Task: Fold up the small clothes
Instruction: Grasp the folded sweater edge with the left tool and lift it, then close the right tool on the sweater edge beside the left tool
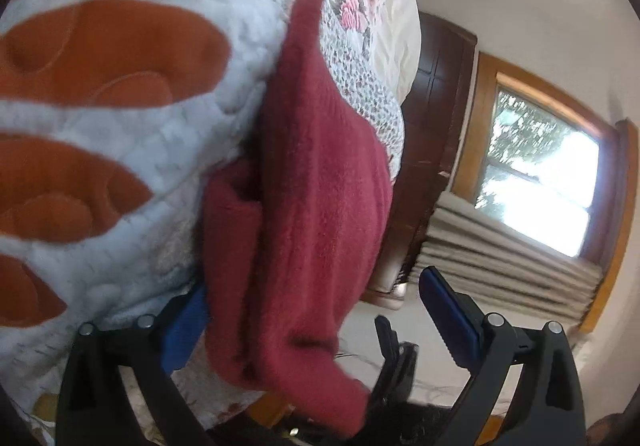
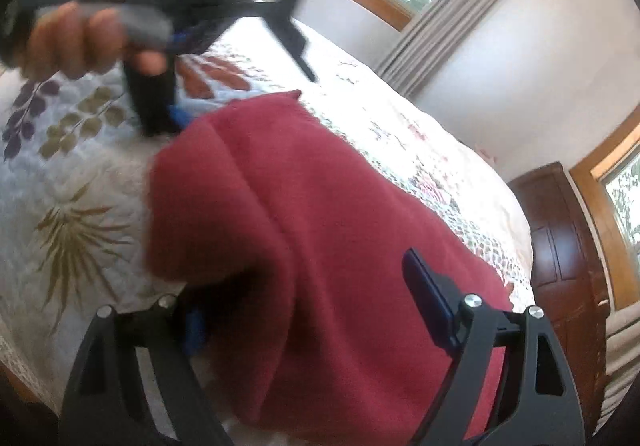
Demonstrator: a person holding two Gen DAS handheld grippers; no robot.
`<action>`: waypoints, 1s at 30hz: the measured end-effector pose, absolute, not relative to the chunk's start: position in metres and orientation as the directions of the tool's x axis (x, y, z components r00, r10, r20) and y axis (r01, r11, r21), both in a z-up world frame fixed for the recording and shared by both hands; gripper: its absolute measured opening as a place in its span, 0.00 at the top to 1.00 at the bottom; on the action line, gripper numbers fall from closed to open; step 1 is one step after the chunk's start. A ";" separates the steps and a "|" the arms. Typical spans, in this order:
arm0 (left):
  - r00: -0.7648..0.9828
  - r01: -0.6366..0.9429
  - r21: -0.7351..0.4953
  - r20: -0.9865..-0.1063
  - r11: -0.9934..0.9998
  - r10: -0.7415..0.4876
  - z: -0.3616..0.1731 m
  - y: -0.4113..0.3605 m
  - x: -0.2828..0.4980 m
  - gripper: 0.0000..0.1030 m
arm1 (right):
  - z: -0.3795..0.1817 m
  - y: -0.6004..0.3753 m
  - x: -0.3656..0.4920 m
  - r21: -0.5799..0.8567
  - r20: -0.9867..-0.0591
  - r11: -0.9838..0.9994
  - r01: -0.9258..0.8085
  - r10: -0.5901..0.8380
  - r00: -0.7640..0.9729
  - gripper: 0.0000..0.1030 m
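1 red garment (image 2: pixel 320 226) on quilt (image 2: pixel 80 186) | left gripper (image 1: pixel 316 322) released, garment between fingers | right gripper (image 2: pixel 308 306) released over garment

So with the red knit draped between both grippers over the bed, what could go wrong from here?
1. The left gripper and right gripper both look wide open, with the red knit garment only draped across them, so it may slide off and lose its fold.
2. Its loose end hangs past the quilt edge and could drag the rest off the bed.
3. Both views are motion-blurred, so a fast regrasp may miss.
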State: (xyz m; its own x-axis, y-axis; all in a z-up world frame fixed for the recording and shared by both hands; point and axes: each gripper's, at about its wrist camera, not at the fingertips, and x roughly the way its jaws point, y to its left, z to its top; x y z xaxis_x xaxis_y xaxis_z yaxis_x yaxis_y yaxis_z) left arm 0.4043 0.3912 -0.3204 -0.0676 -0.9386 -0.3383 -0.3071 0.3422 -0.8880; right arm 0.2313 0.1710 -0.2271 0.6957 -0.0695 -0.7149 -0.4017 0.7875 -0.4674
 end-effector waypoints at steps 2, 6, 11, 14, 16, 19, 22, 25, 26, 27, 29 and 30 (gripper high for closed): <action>-0.076 -0.328 -0.880 -0.337 0.343 -0.938 -0.324 0.388 0.401 0.04 | -0.224 0.167 0.236 -0.460 -0.719 0.792 -0.403 -0.066 0.691 0.20; -0.206 -0.333 -0.831 -0.397 0.446 -0.894 -0.329 0.364 0.400 0.04 | -0.224 0.167 0.237 -0.437 -0.734 0.801 -0.409 -0.054 0.677 0.20; -0.183 -0.339 -0.827 -0.411 0.449 -0.893 -0.328 0.360 0.414 0.04 | -0.227 0.169 0.233 -0.427 -0.740 0.786 -0.448 -0.019 0.672 0.20; -0.170 -0.297 -0.857 -0.388 0.422 -0.906 -0.320 0.354 0.420 0.11 | -0.238 0.179 0.222 -0.453 -0.747 0.735 -0.505 -0.003 0.665 0.20; -0.213 -0.237 -0.838 -0.450 0.492 -0.867 -0.318 0.346 0.420 0.26 | -0.248 0.186 0.210 -0.487 -0.747 0.685 -0.543 -0.004 0.665 0.20; -0.216 -0.208 -0.820 -0.493 0.533 -0.843 -0.322 0.354 0.418 0.55 | -0.265 0.200 0.184 -0.595 -0.703 0.567 -0.570 -0.023 0.711 0.16; -0.195 -0.221 -0.829 -0.478 0.513 -0.856 -0.329 0.360 0.414 0.62 | -0.292 0.216 0.160 -0.715 -0.639 0.412 -0.566 -0.056 0.767 0.14; -0.188 -0.218 -0.836 -0.471 0.504 -0.862 -0.330 0.358 0.416 0.58 | -0.308 0.228 0.150 -0.788 -0.569 0.319 -0.527 -0.050 0.820 0.14; -0.188 -0.218 -0.837 -0.468 0.501 -0.863 -0.330 0.357 0.416 0.56 | -0.309 0.231 0.153 -0.794 -0.562 0.314 -0.521 -0.050 0.826 0.14; -0.187 -0.214 -0.839 -0.468 0.500 -0.864 -0.331 0.358 0.416 0.54 | -0.309 0.233 0.155 -0.792 -0.563 0.318 -0.521 -0.053 0.825 0.12; -0.172 -0.216 -0.841 -0.467 0.496 -0.867 -0.330 0.357 0.418 0.55 | -0.306 0.236 0.167 -0.778 -0.578 0.352 -0.520 -0.078 0.812 0.13; -0.164 -0.217 -0.841 -0.468 0.495 -0.868 -0.329 0.356 0.417 0.59 | -0.301 0.234 0.177 -0.758 -0.598 0.391 -0.523 -0.097 0.795 0.21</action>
State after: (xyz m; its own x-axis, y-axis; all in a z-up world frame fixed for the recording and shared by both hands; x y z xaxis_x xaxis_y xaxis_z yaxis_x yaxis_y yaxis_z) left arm 0.4172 0.3559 -0.3293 -0.1642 -0.8681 -0.4684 -0.2166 0.4950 -0.8415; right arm 0.1769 0.2337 -0.3012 0.7953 -0.0965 -0.5984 -0.5227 0.3906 -0.7577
